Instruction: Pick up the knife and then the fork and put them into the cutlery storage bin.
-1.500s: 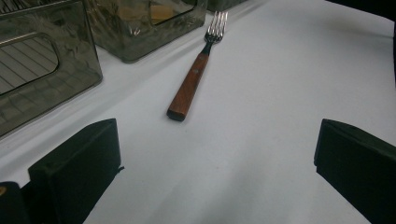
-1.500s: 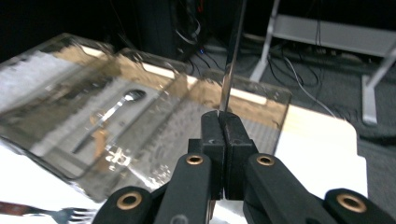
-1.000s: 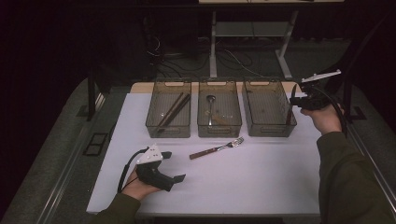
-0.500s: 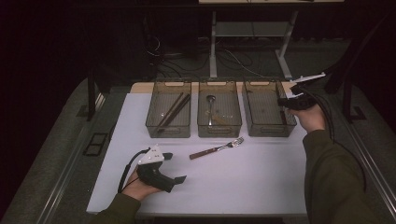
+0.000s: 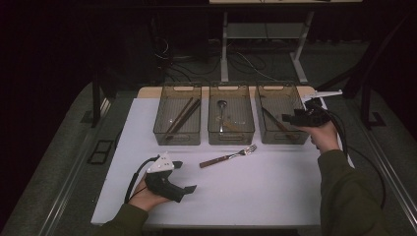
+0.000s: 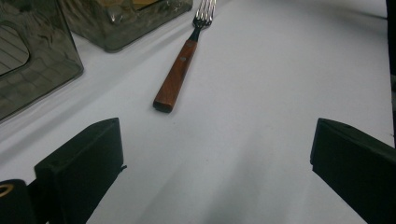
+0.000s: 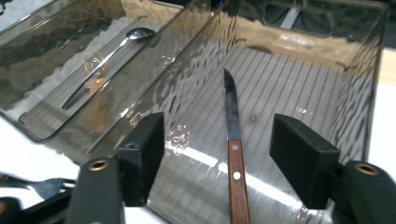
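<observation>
Down at the near left of the white table (image 5: pixel 275 191), your left gripper (image 5: pixel 183 176) rests low on the surface in your left hand (image 5: pixel 147 196), its grey three-cornered plate on top and its cable looping back behind it. From the left gripper view, its jaws stand wide apart with nothing between them, just bare tabletop.

Straight ahead of those jaws lies the fork (image 6: pixel 182 58), wooden handle toward you, tines pointing away toward the bins. In the high view the fork (image 5: pixel 228 156) sits on the table just in front of the middle bin, angled, well apart from either gripper.

Across the back of the table you have three smoky see-through bins side by side. The left bin (image 5: pixel 164 133) holds a pair of dark chopsticks (image 5: pixel 181 117) laid lengthwise. The middle bin (image 5: pixel 231 137) holds a spoon (image 5: pixel 222 110), bowl at the far end; the right gripper view catches that spoon (image 7: pixel 105 63) too, off to its left.

Now the right bin (image 5: pixel 295 137): your right gripper (image 5: pixel 290 118), held in your right hand (image 5: pixel 322 133), hovers over its right side, pointing in toward the bin. Its jaws are spread wide and grip nothing. Below them, on the ribbed floor of the right bin (image 7: pixel 369 93), lies a knife (image 7: pixel 233 154), wooden handle with two rivets toward you, blade pointing away. The knife sits between the two jaws in that view, but beneath them, not touched.
</observation>
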Demonstrator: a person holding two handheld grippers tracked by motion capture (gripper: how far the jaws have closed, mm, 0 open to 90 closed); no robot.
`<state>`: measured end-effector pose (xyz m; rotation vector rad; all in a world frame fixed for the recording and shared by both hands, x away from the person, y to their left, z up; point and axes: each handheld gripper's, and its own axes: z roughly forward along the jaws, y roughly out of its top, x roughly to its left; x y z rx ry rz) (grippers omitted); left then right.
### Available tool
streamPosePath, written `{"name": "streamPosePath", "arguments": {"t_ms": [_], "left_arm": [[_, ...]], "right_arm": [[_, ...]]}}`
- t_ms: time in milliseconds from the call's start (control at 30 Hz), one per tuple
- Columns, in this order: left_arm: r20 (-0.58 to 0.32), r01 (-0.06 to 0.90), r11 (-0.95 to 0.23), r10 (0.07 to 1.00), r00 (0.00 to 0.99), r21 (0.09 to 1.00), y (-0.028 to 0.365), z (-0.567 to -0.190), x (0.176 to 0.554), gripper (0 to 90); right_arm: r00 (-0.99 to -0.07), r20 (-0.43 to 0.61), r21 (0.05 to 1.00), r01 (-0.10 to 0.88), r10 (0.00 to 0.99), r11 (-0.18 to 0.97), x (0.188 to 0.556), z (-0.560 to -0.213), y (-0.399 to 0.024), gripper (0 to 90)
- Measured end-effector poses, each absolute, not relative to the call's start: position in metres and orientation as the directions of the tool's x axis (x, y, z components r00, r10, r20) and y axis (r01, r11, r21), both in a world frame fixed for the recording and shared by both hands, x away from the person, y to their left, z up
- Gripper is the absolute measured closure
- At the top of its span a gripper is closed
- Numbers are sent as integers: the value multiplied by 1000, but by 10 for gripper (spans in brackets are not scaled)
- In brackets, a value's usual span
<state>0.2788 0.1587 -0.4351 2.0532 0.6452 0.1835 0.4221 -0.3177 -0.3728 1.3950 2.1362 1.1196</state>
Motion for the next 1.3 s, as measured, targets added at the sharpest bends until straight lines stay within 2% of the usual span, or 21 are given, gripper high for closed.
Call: {"name": "streamPosePath", "arguments": {"t_ms": [200,300,367,567,600,767,1067,1300], "left_arm": [[-117,376,-426,519,846,823,158,-435,283,26],[-118,381,-427,525,843,820,158,-434,285,36],[-124,384,-421,526,842,822,157,-433,287,50],[-117,387,-426,535,837,818,153,-428,292,120],[-116,386,-425,536,836,819,152,-427,293,138],[-104,387,-431,549,829,815,145,-423,302,184],[-83,372,-466,530,844,803,129,-421,315,292],[-49,346,-523,499,865,779,106,-423,327,414]], "right_arm": [[-498,125,808,553,858,204,388,-373,-311,191],[-532,123,825,524,838,212,370,-376,-307,178],[-542,129,838,508,831,201,358,-378,-305,129],[-561,119,847,488,819,211,330,-386,-299,87],[-566,125,848,487,815,208,325,-388,-298,14],[-587,159,836,507,794,208,305,-402,-296,10],[-611,146,843,488,778,226,277,-426,-296,10],[-620,156,825,510,769,244,262,-439,-292,11]]}}
